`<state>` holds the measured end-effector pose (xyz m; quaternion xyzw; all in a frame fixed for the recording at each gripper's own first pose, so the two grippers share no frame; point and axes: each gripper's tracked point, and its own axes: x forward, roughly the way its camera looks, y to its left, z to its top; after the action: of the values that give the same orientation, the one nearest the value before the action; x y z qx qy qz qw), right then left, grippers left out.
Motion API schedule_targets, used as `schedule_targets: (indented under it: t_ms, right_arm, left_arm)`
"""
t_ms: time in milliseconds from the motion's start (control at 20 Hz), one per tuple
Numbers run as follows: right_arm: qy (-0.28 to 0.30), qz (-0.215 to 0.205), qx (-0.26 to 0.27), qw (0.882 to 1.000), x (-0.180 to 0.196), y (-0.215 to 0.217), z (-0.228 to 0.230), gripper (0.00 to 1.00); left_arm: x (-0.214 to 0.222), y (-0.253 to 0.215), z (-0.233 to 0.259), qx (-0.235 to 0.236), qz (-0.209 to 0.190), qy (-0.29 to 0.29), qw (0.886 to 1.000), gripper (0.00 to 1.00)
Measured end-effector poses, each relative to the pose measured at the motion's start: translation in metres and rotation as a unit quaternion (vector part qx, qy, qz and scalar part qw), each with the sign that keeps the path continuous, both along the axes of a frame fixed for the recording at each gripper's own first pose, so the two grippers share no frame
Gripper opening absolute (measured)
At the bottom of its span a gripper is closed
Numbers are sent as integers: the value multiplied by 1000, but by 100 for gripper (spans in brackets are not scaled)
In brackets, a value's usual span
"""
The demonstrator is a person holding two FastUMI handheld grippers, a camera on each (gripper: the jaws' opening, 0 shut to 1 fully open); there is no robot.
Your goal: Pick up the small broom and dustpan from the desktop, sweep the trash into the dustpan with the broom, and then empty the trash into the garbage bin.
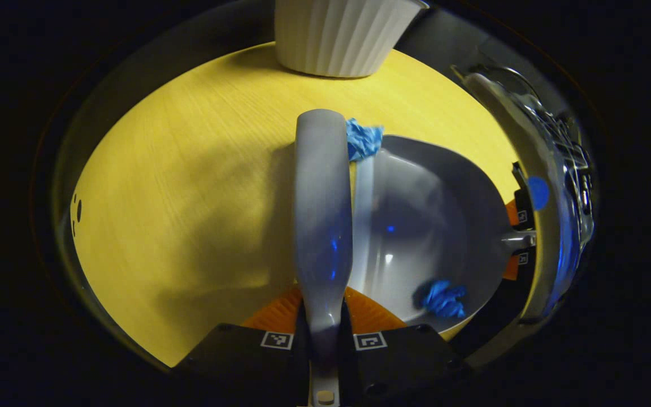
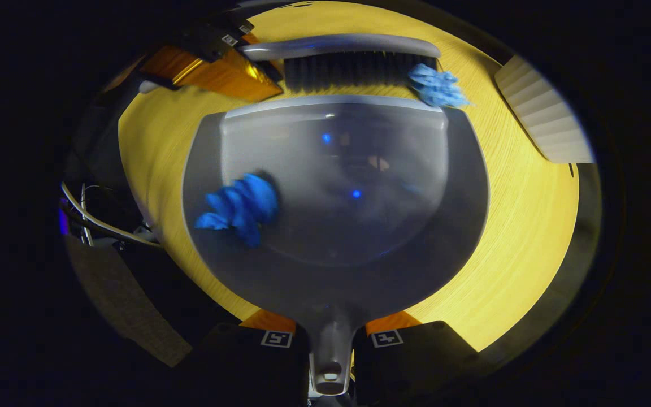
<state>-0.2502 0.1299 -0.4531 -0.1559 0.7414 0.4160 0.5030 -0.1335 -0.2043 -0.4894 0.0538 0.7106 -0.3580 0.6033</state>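
Note:
My left gripper point(image 1: 324, 339) is shut on the handle of the small grey broom point(image 1: 321, 209), whose head lies along the dustpan's front lip. My right gripper point(image 2: 330, 345) is shut on the handle of the grey dustpan point(image 2: 359, 226), which rests flat on the yellow desktop point(image 1: 190, 186). One crumpled blue paper scrap point(image 2: 238, 206) lies inside the pan; it shows in the left gripper view as a blue scrap point(image 1: 443, 298) near the pan's rear. A second blue scrap point(image 2: 437, 85) sits at the pan's lip against the broom bristles point(image 2: 354, 70), seen also as a scrap point(image 1: 364, 139) beside the broom tip.
A white ribbed garbage bin point(image 1: 339, 34) stands at the far edge of the desktop, also seen as a bin point(image 2: 543, 118) at the right. The left gripper and its holder point(image 2: 212, 62) show beyond the pan. Cables point(image 2: 99, 220) hang off the table's left side.

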Motion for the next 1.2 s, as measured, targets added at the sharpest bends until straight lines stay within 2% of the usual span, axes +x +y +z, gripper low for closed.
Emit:
schedule_targets:
  t_ms: [100,200,450,650,750,800,850,950,1050,1200]
  right_arm:
    - [1,0,2,1000,-1,-2,2,35]
    - [2,-1,1,1000,-2,-7,-2,35]
    - [3,-2,-1,1000,-3,-9,-4,35]
    - [3,-2,-3,1000,-3,-10,-5,36]
    - [3,-2,-2,1000,-4,-11,-5,35]
    - [3,-3,-3,1000,-4,-11,-5,35]
    - [1,-2,-6,1000,-4,-12,-6,35]
    - [7,-6,-11,1000,-6,-13,-6,35]
    - [4,-7,-5,1000,-5,-12,-6,35]
    - [6,-7,-1,1000,-6,-14,-6,35]
  left_arm:
    - [-6,-5,-1,-6,-4,1,1000,25]
    - [-10,-4,4,-11,12,20,1000,24]
    - [-6,29,6,16,12,14,1000,24]
    - [35,28,-10,13,14,-25,999,24]
    - [46,11,-15,-4,-7,-37,999,28]
    - [48,2,-16,-13,-26,-35,999,24]
    - [45,-7,-20,-20,-46,-30,998,28]
    - [41,-16,-16,-40,-72,-13,997,24]
    - [40,-17,-15,-42,-87,-10,995,24]
    - [22,-16,-3,-71,-94,16,993,24]
